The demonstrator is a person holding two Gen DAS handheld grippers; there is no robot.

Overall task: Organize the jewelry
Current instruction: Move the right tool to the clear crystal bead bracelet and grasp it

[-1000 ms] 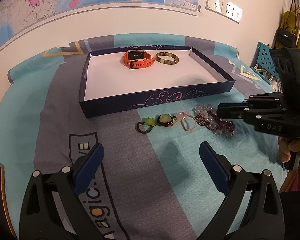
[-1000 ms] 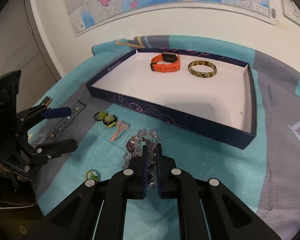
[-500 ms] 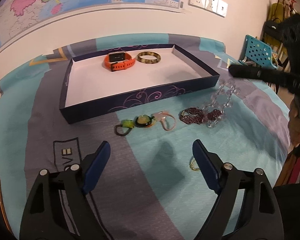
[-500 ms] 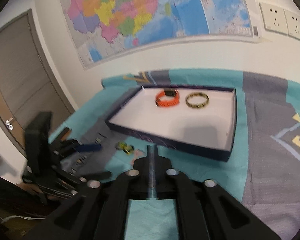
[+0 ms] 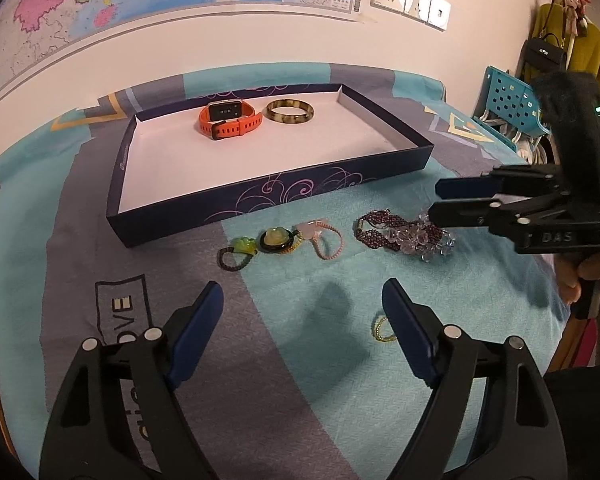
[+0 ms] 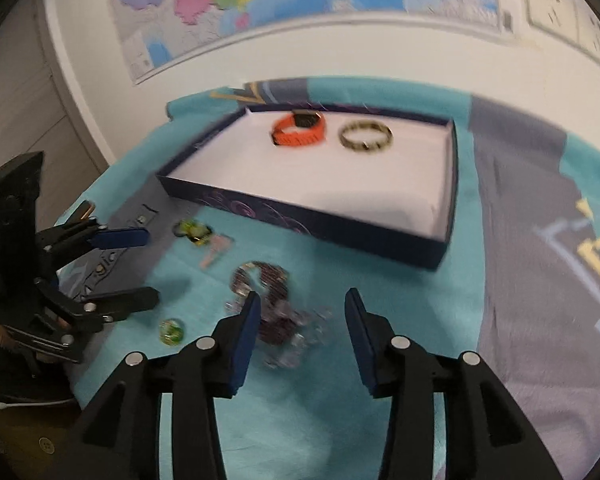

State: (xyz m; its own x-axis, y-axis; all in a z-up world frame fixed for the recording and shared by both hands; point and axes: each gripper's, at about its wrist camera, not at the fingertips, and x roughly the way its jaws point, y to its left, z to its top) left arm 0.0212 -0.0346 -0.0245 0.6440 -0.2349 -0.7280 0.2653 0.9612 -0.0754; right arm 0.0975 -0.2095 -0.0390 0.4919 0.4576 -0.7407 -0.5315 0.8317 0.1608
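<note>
Teal-and-grey cloth carries your dark blue shallow box [image 5: 276, 196] mid-frame. Both your left gripper [image 5: 300, 312] and right gripper [image 6: 298, 312] gape open, holding nothing. Next, probably, close the right fingers [image 6: 246, 320] on the purple-and-clear beaded bracelets [image 5: 404, 234] lying right of centre, then carry them to the box.

A teal and grey cloth [image 5: 480, 340] covers the surface. On it sits a shallow navy tray [image 5: 300, 196], far side towards the wall. In front of the tray runs a row of pieces: a dark cord ring with a green charm [image 5: 238, 250], a yellow-stone pendant [image 5: 275, 239] touching it, a pink cord loop [image 5: 324, 238], then a heap of purple and clear beads [image 5: 404, 234]. Nearer the camera, apart from the row, lies a small gold ring [image 5: 382, 328].
</note>
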